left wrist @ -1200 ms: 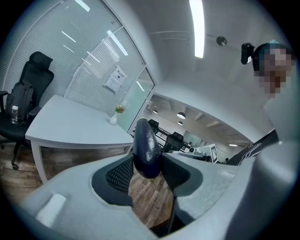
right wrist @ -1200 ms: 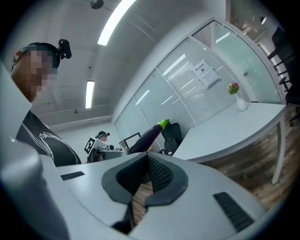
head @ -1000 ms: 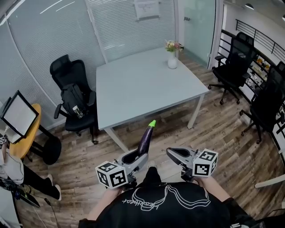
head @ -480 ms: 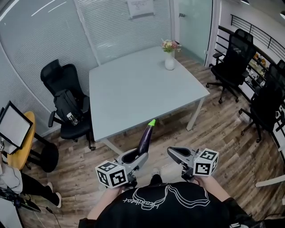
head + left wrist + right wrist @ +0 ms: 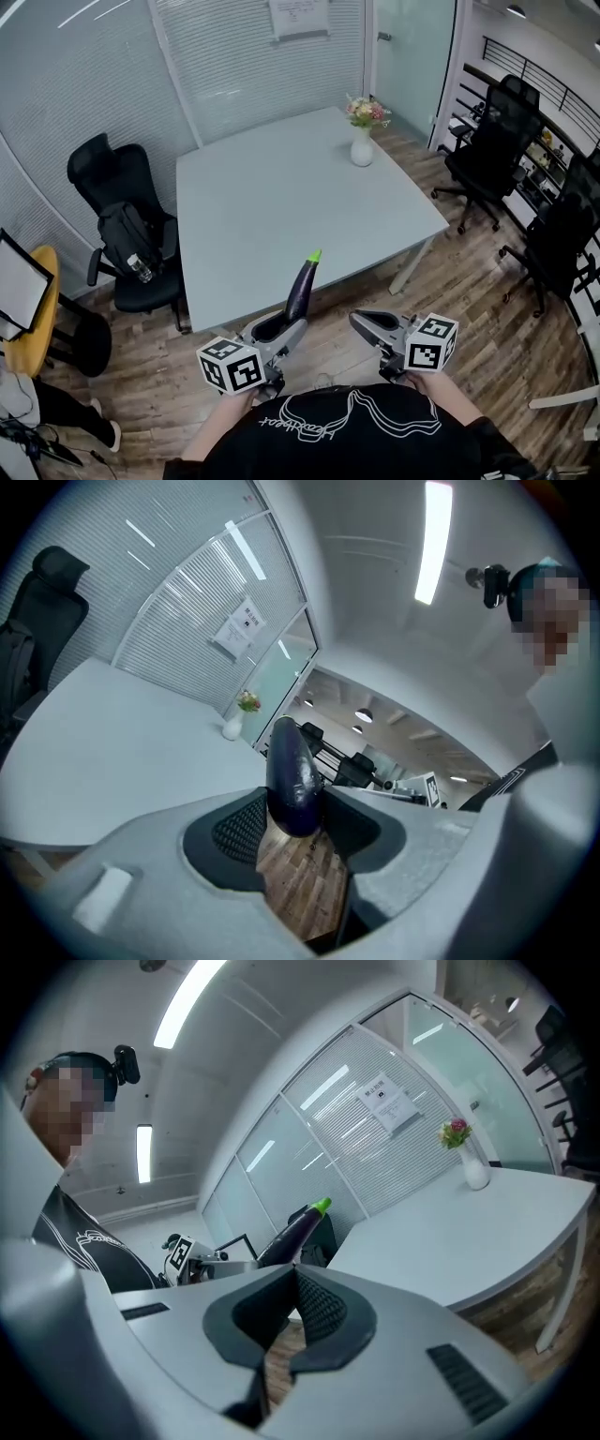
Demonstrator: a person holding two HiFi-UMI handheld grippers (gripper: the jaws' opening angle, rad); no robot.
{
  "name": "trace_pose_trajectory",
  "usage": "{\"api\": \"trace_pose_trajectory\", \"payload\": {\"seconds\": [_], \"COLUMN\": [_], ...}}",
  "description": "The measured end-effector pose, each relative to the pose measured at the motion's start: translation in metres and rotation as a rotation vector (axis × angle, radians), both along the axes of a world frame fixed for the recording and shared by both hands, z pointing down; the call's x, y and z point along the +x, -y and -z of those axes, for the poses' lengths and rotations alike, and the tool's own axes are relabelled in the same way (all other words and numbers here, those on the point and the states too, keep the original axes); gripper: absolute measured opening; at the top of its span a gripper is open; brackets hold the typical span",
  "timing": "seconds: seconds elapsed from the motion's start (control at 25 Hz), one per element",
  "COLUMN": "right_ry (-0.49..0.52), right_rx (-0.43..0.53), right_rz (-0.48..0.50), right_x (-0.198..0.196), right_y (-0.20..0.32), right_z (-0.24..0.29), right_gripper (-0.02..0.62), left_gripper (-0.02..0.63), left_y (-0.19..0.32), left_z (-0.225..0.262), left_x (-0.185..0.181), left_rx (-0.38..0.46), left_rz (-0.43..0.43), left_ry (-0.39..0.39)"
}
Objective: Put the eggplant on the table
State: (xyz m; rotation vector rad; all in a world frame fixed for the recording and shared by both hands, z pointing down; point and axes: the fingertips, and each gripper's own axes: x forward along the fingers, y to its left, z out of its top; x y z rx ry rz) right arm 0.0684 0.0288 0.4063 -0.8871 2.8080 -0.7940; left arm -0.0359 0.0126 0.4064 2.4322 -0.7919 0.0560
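A dark purple eggplant (image 5: 301, 286) with a green stem tip sticks up and forward from my left gripper (image 5: 281, 328), which is shut on its thick end. In the left gripper view the eggplant (image 5: 292, 780) is pinched between both pads, above the wood floor. It hovers just over the near edge of the light grey table (image 5: 281, 187). My right gripper (image 5: 367, 325) is beside it, shut with nothing in it; its pads meet in the right gripper view (image 5: 292, 1274). That view also catches the eggplant (image 5: 298, 1227) to the left.
A white vase with flowers (image 5: 362, 148) stands at the table's far right corner. A black office chair with a bag (image 5: 117, 225) sits left of the table, more black chairs (image 5: 497, 141) at the right. A yellow round table (image 5: 28, 319) is far left. Glass walls behind.
Both grippers have moved forward toward the table, the eggplant still held in the left one. The table's near edge now lies under the eggplant's tip.
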Motion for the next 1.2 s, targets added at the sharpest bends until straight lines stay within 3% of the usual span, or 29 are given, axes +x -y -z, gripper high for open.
{"api": "trace_pose_trajectory", "payload": {"seconds": [0.6,1.2], "right_ry": [-0.035,-0.003], "right_rx": [-0.012,-0.042], "right_rz": [0.008,0.014], "right_x": [-0.021,-0.026], "right_y": [0.113,0.146], "right_z": [-0.010,-0.022], "right_gripper": [0.009,0.009], "left_gripper": [0.194,0.193], "left_y": [0.117,0.147], "left_z": [-0.006,-0.026], "left_x": [-0.020,-0.038], "left_rx": [0.013,-0.013], "left_rz": [0.004,0.091], "left_ry": [-0.018,-0.003]}}
